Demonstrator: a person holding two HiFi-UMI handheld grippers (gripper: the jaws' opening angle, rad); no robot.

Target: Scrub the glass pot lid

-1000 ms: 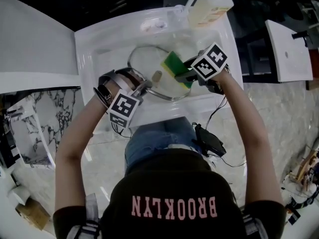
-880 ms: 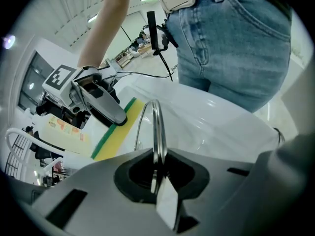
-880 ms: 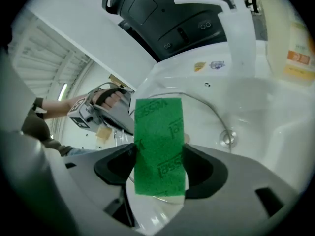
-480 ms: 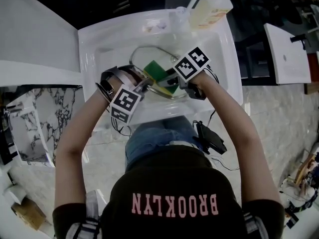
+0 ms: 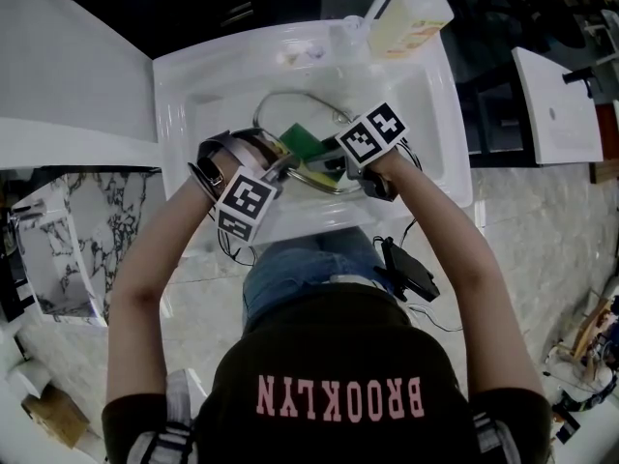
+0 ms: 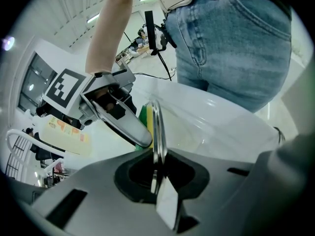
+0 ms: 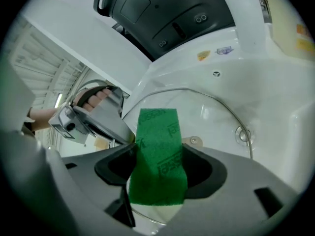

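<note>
Left tongs [image 6: 156,173] are clamped hard on the rim of the lid [image 7: 216,114]. The metal edge is pinched between the jaws, and the glass runs straight ahead of them, edge-on. Right tongs [image 7: 157,176] are closed on the sponge [image 7: 156,146], green face showing. It sticks out past the jaws and is laid against the glass. The two tongs meet nose to nose at the lid. The right tip sits just beside the rim, a little ahead of the left jaws, with the sponge between that tip and the glass. The lid stands tilted inside the sink [image 5: 184,85], below both tongs. Beyond the right tongs, on the far ledge, a bottle [image 5: 411,13] stands well apart.
</note>
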